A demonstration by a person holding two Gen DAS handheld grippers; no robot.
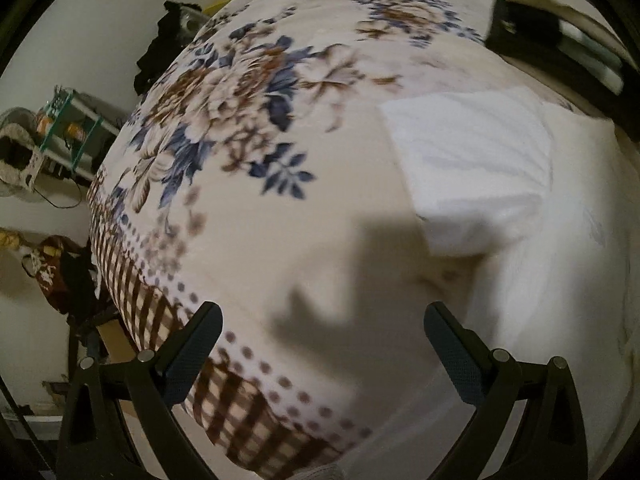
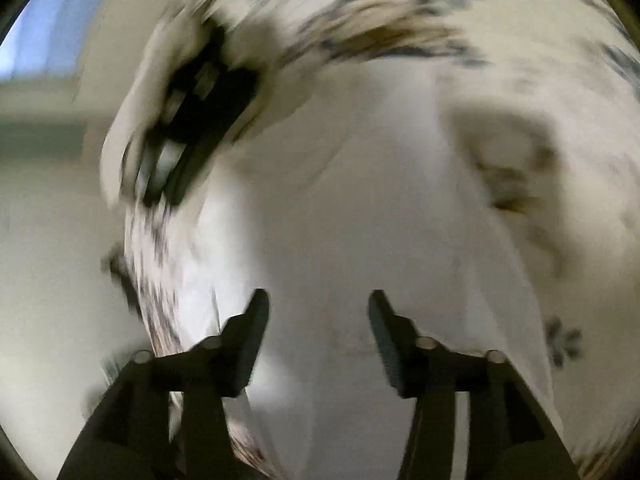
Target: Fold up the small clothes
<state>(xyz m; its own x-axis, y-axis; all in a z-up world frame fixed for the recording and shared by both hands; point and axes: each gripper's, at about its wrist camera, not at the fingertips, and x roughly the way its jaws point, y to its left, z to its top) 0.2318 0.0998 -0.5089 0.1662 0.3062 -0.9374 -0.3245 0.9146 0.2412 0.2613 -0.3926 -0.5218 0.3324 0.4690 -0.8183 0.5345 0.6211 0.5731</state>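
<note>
A white garment [image 1: 472,160] lies on the flower-patterned bedspread [image 1: 240,92], with a folded, squarish part on top and more white cloth spreading to the right. My left gripper [image 1: 322,320] hovers open over the bedspread just short of that fold, nothing between its fingers. The right gripper [image 1: 520,20] shows as a dark shape at the upper right. The right wrist view is badly blurred. There my right gripper [image 2: 318,300] stands open and empty above the white garment [image 2: 320,200], and the left gripper [image 2: 200,120] appears beyond it at the upper left.
The bed's checked border and edge [image 1: 132,288] run down the left. Beyond it stand a green-framed shelf [image 1: 68,128], dark clothing [image 1: 160,44] against the wall and a red patterned bag [image 1: 52,276] on the floor.
</note>
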